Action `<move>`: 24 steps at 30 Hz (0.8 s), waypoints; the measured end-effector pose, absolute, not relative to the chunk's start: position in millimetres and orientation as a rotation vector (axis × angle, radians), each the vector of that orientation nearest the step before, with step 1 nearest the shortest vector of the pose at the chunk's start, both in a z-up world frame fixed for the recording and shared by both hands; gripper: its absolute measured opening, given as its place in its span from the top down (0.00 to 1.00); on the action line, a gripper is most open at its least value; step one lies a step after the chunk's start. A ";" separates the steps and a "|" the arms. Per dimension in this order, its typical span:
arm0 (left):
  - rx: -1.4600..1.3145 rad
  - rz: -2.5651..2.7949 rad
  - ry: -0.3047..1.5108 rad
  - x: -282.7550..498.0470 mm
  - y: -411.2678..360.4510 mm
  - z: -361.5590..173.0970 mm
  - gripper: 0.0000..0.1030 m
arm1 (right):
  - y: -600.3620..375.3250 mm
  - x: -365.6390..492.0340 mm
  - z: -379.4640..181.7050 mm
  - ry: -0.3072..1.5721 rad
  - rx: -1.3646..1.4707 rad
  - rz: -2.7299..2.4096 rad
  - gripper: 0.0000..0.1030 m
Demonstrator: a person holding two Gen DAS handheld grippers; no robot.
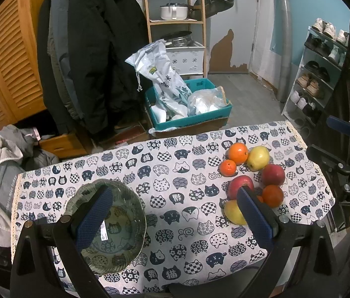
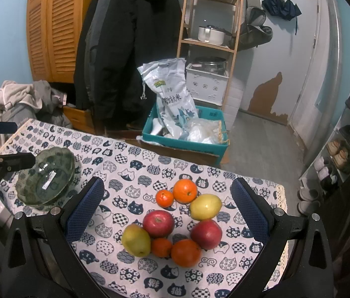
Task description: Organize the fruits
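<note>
Partly finger-hidden: yellow pear [image 1: 234, 212] (lower-right edge).

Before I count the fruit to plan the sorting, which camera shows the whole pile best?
The right wrist view: all eight pieces of the fruit pile lie unobstructed between the open right gripper. In the left wrist view the pile sits off to the side, and the left gripper's finger covers part of it.
</note>
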State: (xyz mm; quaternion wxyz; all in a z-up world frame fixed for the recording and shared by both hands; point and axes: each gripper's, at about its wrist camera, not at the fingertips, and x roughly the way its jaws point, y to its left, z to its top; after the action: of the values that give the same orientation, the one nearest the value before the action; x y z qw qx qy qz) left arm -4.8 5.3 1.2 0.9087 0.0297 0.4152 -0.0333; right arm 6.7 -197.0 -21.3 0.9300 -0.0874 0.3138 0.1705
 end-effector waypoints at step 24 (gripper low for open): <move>0.066 -0.070 0.862 -4.8 2.9 1.0 0.02 | -198.3 7.5 -20.6 0.645 -0.181 0.348 0.03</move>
State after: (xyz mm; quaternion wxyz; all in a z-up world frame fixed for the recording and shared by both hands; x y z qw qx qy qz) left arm -4.8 2.9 1.0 0.9073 0.0321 0.4178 -0.0337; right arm 7.5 -198.3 -20.6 0.9297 -0.0882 0.3147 0.1701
